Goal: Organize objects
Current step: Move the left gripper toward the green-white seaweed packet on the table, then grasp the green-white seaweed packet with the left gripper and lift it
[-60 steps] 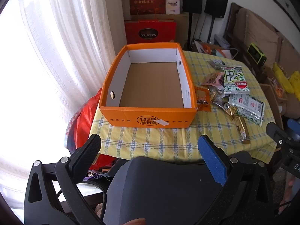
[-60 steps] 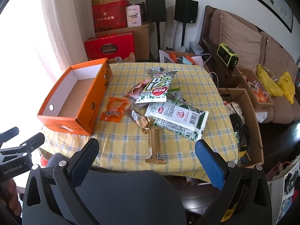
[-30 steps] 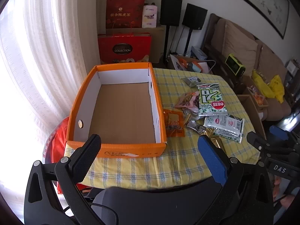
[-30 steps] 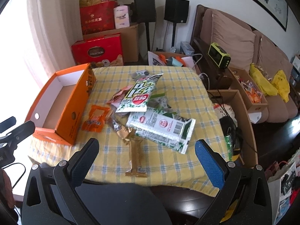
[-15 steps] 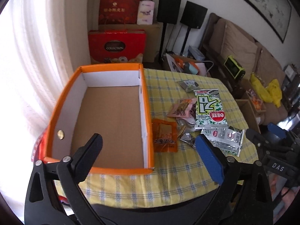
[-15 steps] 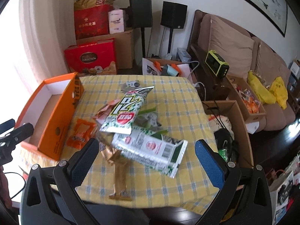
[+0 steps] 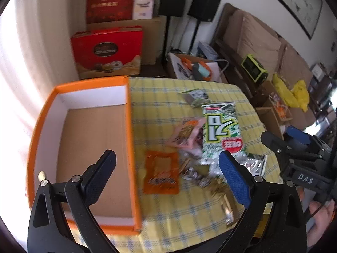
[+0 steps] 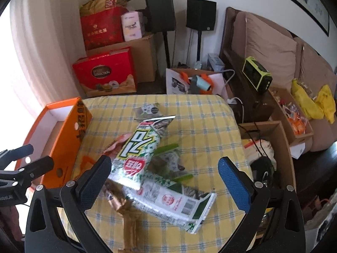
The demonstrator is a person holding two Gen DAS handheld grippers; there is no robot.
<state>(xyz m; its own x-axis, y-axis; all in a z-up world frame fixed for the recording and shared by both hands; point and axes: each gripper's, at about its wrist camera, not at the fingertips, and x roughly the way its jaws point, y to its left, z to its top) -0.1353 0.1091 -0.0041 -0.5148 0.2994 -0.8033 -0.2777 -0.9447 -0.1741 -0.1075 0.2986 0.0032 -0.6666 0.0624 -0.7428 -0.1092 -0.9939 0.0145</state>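
Through the left wrist view, the left gripper (image 7: 166, 165) gapes wide and empty, the orange box (image 7: 84, 147) ahead-left, the orange packet (image 7: 161, 175) dead ahead. Right view: the right gripper (image 8: 164, 174) hangs equally wide and bare above the green-white snack bag (image 8: 139, 147). Approach step, I'd judge; next calls for descending onto one packet.

Left gripper (image 7: 166, 168) has pushed in over the orange cardboard box (image 7: 134, 168), now above its right wall; right gripper (image 8: 164, 175) has closed in over the green-and-white snack packets (image 8: 137, 147) beside that box.
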